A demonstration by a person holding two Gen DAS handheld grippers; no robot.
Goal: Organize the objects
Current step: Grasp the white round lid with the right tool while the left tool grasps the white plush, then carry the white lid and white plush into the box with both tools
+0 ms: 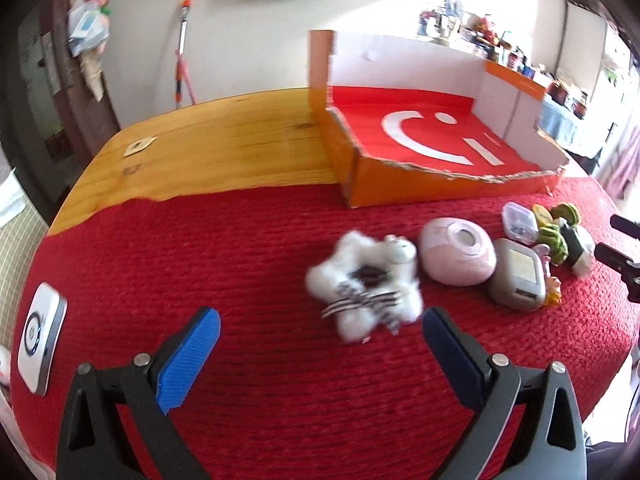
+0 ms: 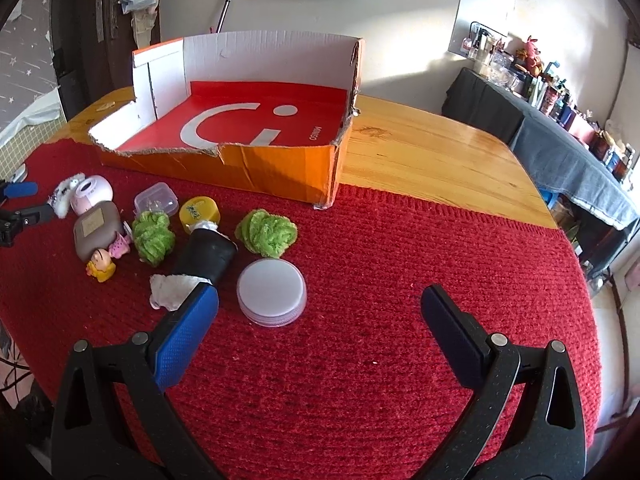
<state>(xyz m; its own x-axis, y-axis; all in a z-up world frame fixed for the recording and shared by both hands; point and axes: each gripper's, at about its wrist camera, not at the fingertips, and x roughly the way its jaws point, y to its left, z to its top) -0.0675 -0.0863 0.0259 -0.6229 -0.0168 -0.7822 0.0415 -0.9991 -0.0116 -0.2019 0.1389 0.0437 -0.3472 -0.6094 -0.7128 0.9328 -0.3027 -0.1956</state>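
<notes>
Two tools are mine to run, and both stand with jaws spread wide, holding nothing. The left tool (image 1: 320, 334) hovers low over the red mat (image 1: 200, 240) on the counter (image 1: 224, 136), with the white fluffy toy (image 1: 366, 288) just ahead of its fingertips, a little toward the right pad. That toy lies in front of the box (image 1: 400, 184), near its left front corner, with the pink round case (image 1: 458, 250) touching or nearly touching it on the box's right-hand side.

I judge the toy to be the first pick. To do it well I would shift the tool slightly right so the toy sits centred between the pads, come down until they straddle the fluff, and close gently; soft pile squashes, so I would grip the body, not the striped ribbon. The right tool (image 2: 320, 308) waits beside the white lid (image 2: 272, 292), farther from the box.
</notes>
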